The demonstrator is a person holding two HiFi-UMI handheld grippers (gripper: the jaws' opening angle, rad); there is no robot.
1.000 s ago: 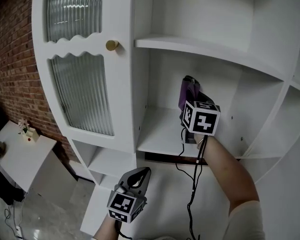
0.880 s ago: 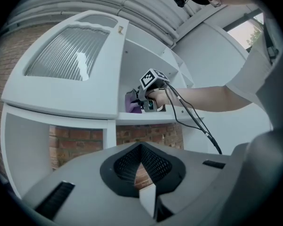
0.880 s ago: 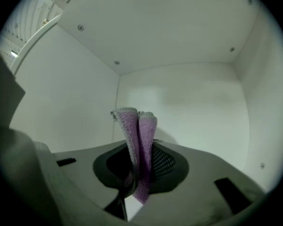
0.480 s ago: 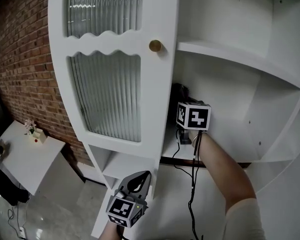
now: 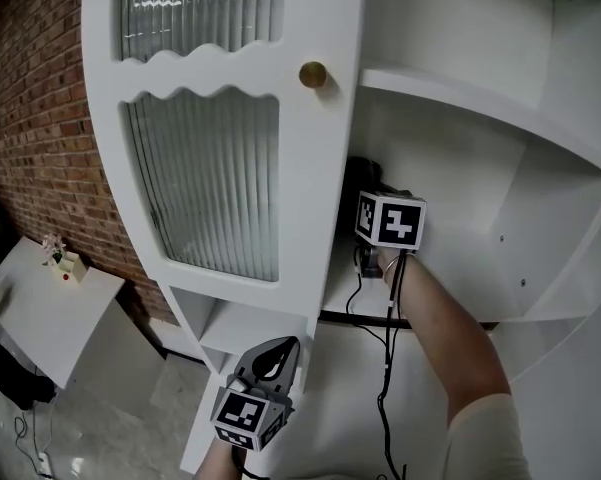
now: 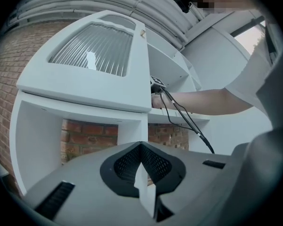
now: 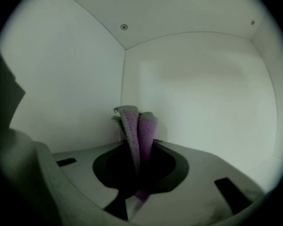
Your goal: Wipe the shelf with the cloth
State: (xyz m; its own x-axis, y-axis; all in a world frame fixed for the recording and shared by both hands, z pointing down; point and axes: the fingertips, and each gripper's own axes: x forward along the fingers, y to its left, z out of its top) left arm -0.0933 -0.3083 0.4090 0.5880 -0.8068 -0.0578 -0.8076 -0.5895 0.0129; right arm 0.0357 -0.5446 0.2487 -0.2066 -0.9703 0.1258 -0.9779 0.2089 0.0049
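My left fingers (image 6: 120,165) are pressing together on nothing. The left gripper (image 5: 272,358) is hanging low in front of the cabinet, idle, in the same spot as a second ago. Next over, the door (image 5: 215,178) with ribbed glass and brass knob (image 5: 313,74) is now filling the middle of the head view. A second ago it was sitting further left and the open shelf (image 5: 338,286) was showing in full. My right gripper (image 5: 362,183) is travelling left too: it was out mid-shelf and is now tucking in at the left end, tips going behind the door edge. The right fingers (image 7: 174,166) are pinching the purple cloth (image 7: 140,126), which is folded and sticking up out of the grip. I am reading this as a wipe stroke running toward the left end, so the task is under way. How much of the board is done I cannot tell.

The head view is no longer showing the cloth, which is hidden behind the door and the marker cube (image 5: 391,219); a second ago purple was showing. The right gripper view is showing the cloth and the inner corner (image 7: 124,69) ahead, but not the board underneath, so contact is not visible. The left gripper view is showing my right forearm (image 6: 202,100) reaching in, and the brick wall (image 6: 80,138) behind the lower openings.
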